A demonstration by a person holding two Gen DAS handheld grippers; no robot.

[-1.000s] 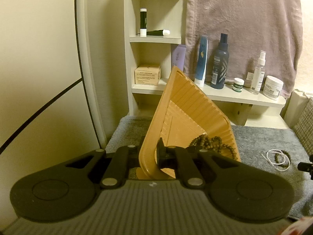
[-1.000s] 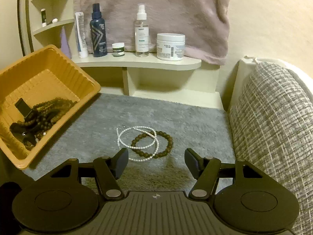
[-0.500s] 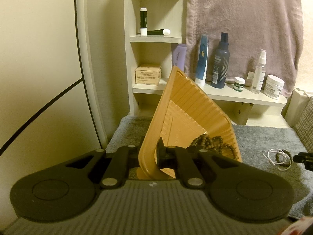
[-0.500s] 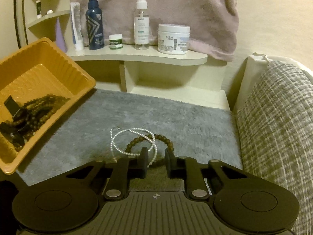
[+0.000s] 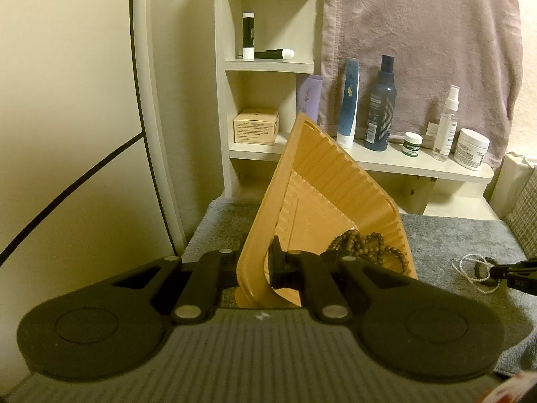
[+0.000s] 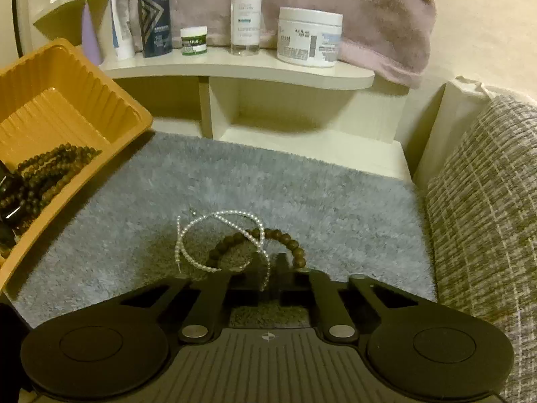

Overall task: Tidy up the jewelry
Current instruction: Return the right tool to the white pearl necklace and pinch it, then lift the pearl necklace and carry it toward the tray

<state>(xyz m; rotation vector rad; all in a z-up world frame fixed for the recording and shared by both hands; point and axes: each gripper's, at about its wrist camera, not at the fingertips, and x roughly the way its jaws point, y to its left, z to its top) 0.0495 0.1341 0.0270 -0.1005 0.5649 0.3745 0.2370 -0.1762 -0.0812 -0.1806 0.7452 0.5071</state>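
Left wrist view: low, close behind orange tray (image 5: 335, 194), facing shelf (image 5: 419, 168). Right wrist view: angled down at grey mat (image 6: 302, 184). Both share tray, shelf, mat.

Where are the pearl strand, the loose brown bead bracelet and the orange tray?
pearl strand (image 6: 188, 231): right wrist view, left curve of its loop.
brown bead bracelet (image 6: 295, 247): right wrist view, beads on its right side.
orange tray (image 5: 339, 181): left wrist view, ribbed inner wall, tray tilted up.

Cream wall (image 5: 67, 67), white shelf unit (image 5: 268, 63), pinkish towel (image 5: 419, 33) hanging, grey rug (image 6: 268, 184) under warm light
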